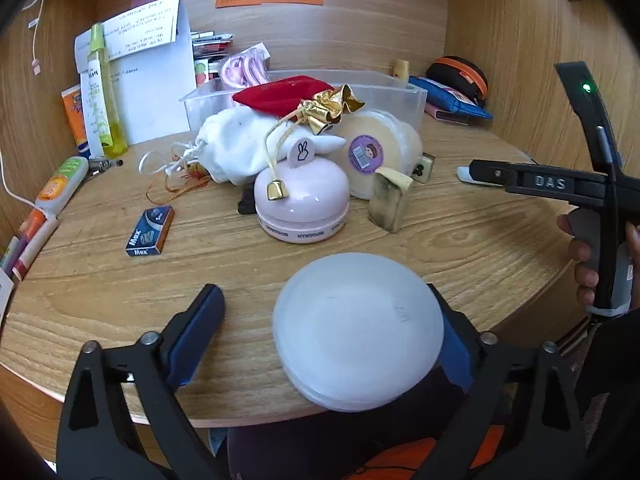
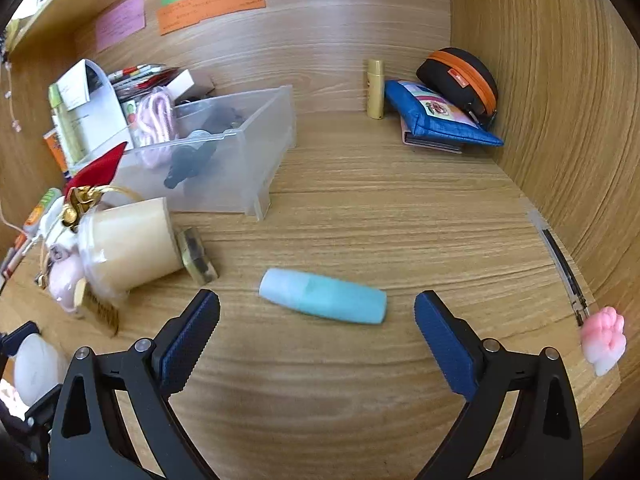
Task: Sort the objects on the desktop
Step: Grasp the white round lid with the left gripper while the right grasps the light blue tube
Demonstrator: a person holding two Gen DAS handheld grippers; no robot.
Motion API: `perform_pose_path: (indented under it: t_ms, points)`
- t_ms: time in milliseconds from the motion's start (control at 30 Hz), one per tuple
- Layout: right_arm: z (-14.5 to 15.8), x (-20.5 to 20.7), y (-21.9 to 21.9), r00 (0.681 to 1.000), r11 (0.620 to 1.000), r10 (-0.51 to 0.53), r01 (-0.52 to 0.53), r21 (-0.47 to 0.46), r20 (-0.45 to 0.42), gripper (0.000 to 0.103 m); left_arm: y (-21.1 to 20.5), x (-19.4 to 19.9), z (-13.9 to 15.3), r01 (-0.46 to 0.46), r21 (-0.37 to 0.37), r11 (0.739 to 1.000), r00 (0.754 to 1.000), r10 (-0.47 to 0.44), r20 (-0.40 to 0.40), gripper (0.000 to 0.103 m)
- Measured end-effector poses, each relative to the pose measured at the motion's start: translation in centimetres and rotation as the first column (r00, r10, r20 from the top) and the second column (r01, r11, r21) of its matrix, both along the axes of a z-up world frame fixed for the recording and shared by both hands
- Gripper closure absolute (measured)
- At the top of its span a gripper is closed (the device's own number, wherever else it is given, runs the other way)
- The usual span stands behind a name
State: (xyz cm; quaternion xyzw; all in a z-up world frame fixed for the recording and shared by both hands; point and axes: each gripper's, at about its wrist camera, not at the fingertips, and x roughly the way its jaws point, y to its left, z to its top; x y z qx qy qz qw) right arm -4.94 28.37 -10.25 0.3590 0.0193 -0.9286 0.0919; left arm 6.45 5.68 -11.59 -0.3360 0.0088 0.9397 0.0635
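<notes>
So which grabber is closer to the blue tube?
The right. The tube lies just ahead of the open right gripper, while the left gripper is off to the side by a white disc.

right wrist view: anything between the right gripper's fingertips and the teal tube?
No. In the right wrist view, only bare wood desk separates the open right hand-held gripper from the teal tube lying just ahead.
</notes>
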Motion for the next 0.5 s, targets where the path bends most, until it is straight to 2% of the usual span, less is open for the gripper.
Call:
perform_pose_path:
  t_ms: [133, 167, 300, 500]
  points:
    - [-0.4, -0.7, -1.2, 0.999, 0.999, -0.037, 0.037, 0.029, 0.003, 0.008, -0.1, -0.1, 0.1, 0.020, -0.002, 1.000, 1.000, -0.021, -0.016, 0.030]
    - [-0.5, -0.9, -1.3, 0.999, 0.998, -0.048, 0.047, 0.038, 0.004, 0.011, -0.2, -0.3, 0.1, 0.023, 0.001, 1.000, 1.000, -0.023, -0.017, 0.038]
    - [-1.2, -1.5, -1.5, 0.996, 0.995, -0.085, 0.083, 0.059, 0.035, 0.028, -1.1, -0.9, 0.2, 0.037, 0.024, 0.999, 0.999, -0.036, -0.015, 0.038]
    - [-1.3, -1.6, -1.3, 0.993, 0.992, -0.111, 0.108, 0.060, 0.034, 0.032, -2.1, -1.5, 0.6, 0.042, 0.056, 0.998, 0.999, -0.041, -0.016, 0.038]
